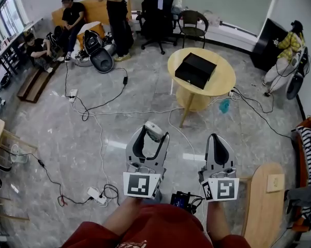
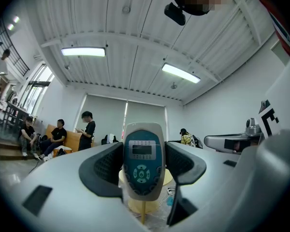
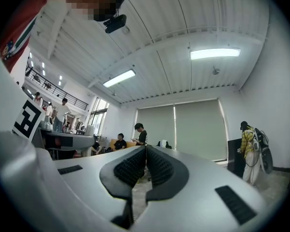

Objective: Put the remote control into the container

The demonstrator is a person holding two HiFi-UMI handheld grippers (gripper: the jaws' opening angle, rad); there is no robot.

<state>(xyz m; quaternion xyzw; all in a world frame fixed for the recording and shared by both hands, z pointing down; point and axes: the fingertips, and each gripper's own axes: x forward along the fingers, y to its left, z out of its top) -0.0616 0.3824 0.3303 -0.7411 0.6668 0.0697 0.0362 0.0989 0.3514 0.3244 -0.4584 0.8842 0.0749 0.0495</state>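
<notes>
Since the remote control (image 2: 143, 161) has to be carried across open floor, the left tool (image 1: 150, 140) clamps it between both pads. It is upright, buttons and small screen facing the left gripper view, top end poking out past the tips. The pads bear on its sides, so the grip is probably steady enough for the walk. The remote is in the left tool at 6 o'clock in the head view, nowhere near its goal yet. The black container (image 1: 195, 69) lies up at 1 o'clock from that tool, on the round wooden tabletop (image 1: 223, 82). It is well apart, with cables (image 1: 101, 107) on the floor between. Can't tell from here whether the container's top is open. The right tool (image 1: 217, 140) is at 5 o'clock, jaws pressed together with nothing between them, held beside the left one. It is likely spare, free to steady the container. Next move, at a guess: approach the tabletop and lower the remote in.
</notes>
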